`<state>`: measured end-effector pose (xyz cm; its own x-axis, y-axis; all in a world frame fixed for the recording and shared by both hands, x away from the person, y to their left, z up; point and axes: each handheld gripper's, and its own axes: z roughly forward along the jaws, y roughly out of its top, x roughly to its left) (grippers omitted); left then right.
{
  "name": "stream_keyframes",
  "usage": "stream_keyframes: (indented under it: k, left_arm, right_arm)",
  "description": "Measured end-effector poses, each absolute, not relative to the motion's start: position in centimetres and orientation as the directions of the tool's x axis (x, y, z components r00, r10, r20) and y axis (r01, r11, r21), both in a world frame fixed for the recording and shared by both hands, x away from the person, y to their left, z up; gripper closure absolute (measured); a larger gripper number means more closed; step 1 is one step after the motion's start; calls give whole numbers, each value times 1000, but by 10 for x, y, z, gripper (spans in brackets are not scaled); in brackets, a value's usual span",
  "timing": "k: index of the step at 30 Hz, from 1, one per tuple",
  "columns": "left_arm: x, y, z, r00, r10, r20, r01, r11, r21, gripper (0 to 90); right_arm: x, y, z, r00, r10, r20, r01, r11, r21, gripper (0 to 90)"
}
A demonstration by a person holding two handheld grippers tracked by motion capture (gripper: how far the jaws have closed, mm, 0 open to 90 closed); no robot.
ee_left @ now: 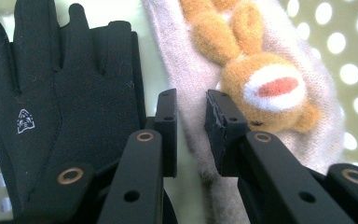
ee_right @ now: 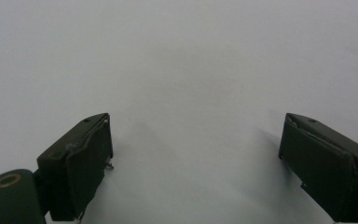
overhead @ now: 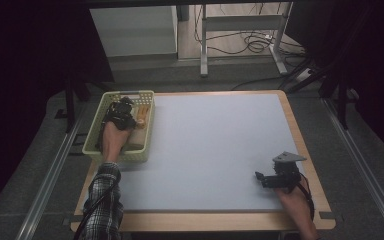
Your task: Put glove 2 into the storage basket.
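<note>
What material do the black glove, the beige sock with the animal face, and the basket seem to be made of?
Black glove: probably smooth stretch fabric, matte, with stitched finger seams.
Beige sock: soft knit with fuzzy surface; its orange animal face looks like plush.
Basket: likely rigid plastic, pale yellow-green, with punched round holes.

Glove (ee_left: 60,93) and bunny sock (ee_left: 261,84) both run off the frame's top edge; tongs cover their lower parts.
</note>
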<state>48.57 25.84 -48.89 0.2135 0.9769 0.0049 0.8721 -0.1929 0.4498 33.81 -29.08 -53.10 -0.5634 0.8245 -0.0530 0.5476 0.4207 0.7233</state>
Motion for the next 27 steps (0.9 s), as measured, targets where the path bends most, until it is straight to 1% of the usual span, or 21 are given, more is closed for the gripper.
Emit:
stream_keyframes:
  k: [1, 7, 14, 15, 19, 27]
  left_arm:
    - [485, 261, -489, 208, 978, 0, 872, -185, 453, 733]
    - [480, 271, -483, 169, 986, 5, 861, -150, 487, 549]
    - [471, 281, -474, 146, 989, 21, 840, -135, 525, 414]
    - [470, 283, -474, 144, 989, 20, 837, -133, 531, 383]
    - [465, 288, -470, 159, 987, 3, 829, -135, 542, 354]
    - [455, 292, -464, 194, 980, -29, 808, -143, 571, 251]
  right_arm:
    - [338, -291, -531, -563, 824, -53, 548, 421, 723, 94]
    - [338, -291, -531, -563, 824, -53, 548, 421, 723, 94]
    - [338, -291, -531, -563, 825, -53, 548, 421, 723, 94]
    - [338, -291, -531, -563, 825, -53, 547, 421, 723, 94]
    - [338, -291, -531, -563, 824, -54, 547, 421, 723, 94]
    - [338, -291, -531, -563, 825, -54, 547, 421, 723, 94]
